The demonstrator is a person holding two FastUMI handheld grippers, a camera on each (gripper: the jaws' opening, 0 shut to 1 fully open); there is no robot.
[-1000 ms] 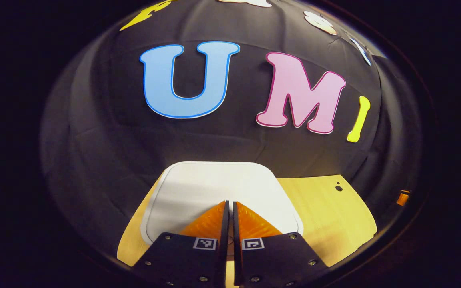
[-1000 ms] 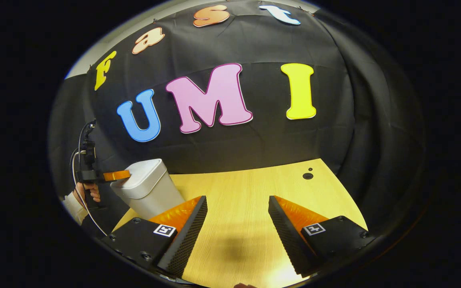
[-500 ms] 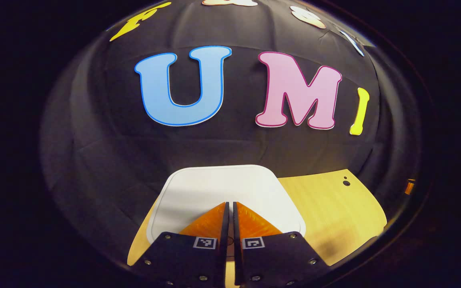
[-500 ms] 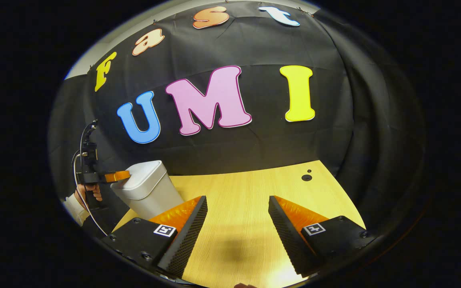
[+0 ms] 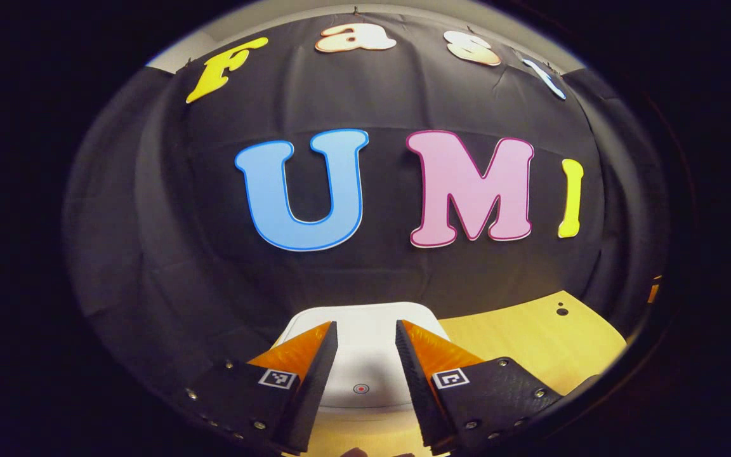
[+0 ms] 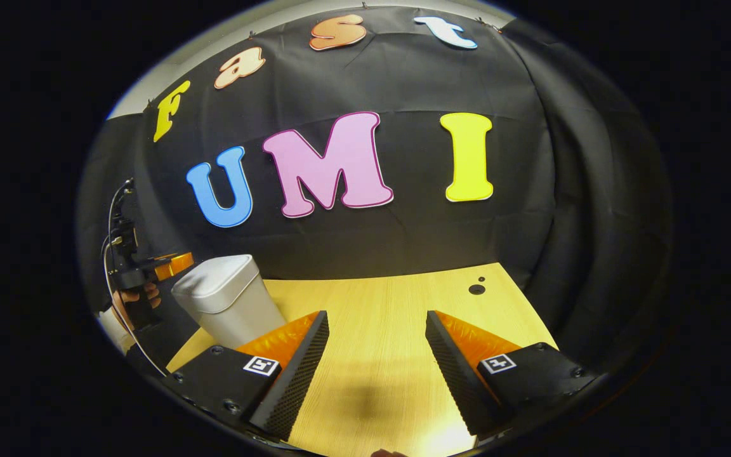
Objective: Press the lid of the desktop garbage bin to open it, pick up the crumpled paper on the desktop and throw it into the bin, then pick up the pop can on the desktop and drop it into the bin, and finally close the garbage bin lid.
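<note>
Left claw (image 5: 365,346) spread apart, empty, poised just above closed white bin lid (image 5: 365,368); bin body hidden beneath, near rim cut off by fingers. Right claw (image 6: 372,349) spread apart, empty, over bare bench (image 6: 391,304). Bin (image 6: 229,304) standing at bench's left end, holding hand (image 6: 140,298) partly obscured.

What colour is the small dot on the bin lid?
Red dot, clearest in the left gripper view.

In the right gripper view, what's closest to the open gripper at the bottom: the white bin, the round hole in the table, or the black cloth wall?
1. White bin, just left of the right gripper.
2. Round hole, farther back, right.
3. Cloth wall, behind the table.
</note>
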